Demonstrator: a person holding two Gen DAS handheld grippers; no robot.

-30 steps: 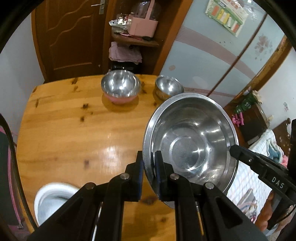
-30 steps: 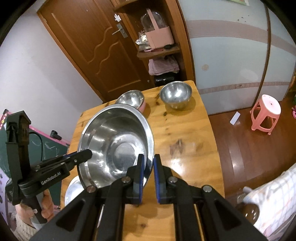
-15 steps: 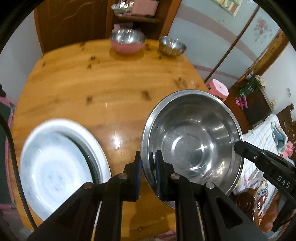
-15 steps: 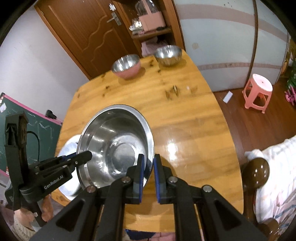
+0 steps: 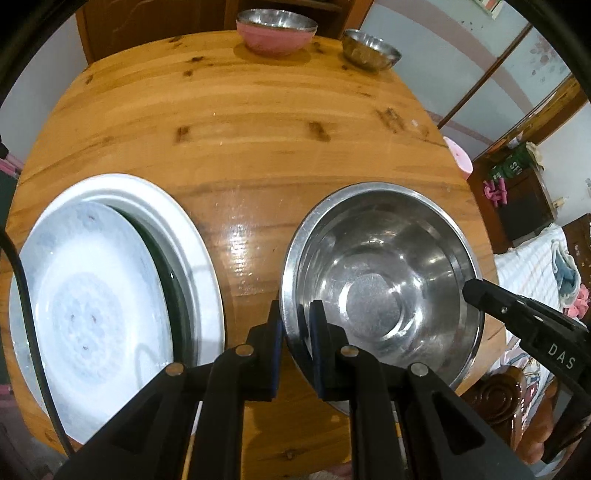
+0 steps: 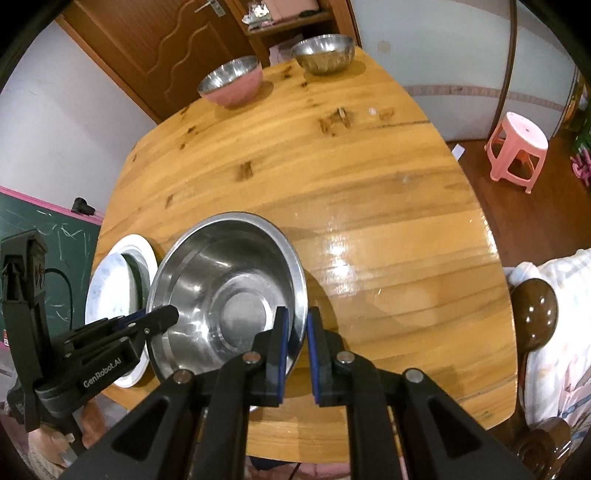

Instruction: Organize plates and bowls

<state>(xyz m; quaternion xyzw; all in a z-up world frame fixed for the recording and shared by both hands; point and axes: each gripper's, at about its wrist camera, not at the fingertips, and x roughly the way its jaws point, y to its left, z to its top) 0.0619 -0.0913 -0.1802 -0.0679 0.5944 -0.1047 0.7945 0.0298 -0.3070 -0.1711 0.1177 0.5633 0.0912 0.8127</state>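
Note:
A large steel bowl [image 5: 380, 284] [image 6: 221, 291] hangs low over the near part of the wooden table [image 5: 258, 122] [image 6: 351, 206]. My left gripper [image 5: 297, 314] is shut on its left rim, and my right gripper [image 6: 295, 321] is shut on its opposite rim. Each gripper shows in the other's view: the right gripper [image 5: 469, 291] at the bowl's right edge, the left gripper [image 6: 171, 314] at its left edge. Stacked white plates [image 5: 96, 288] [image 6: 110, 280] lie on the table just left of the bowl. A pink bowl with steel lining [image 5: 277, 29] [image 6: 231, 81] and a small steel bowl [image 5: 369, 50] [image 6: 323, 53] stand at the far edge.
A pink plastic stool [image 6: 517, 147] stands on the floor right of the table. A dark wooden chair post [image 6: 535, 314] and bedding lie near the table's right front. A brown door and a shelf stand behind the table, a green chalkboard [image 6: 37, 236] to the left.
Both grippers came down with the large bowl and tipped further downward, bringing it close to the table beside the white plates. The far bowls slid toward the top of both views.

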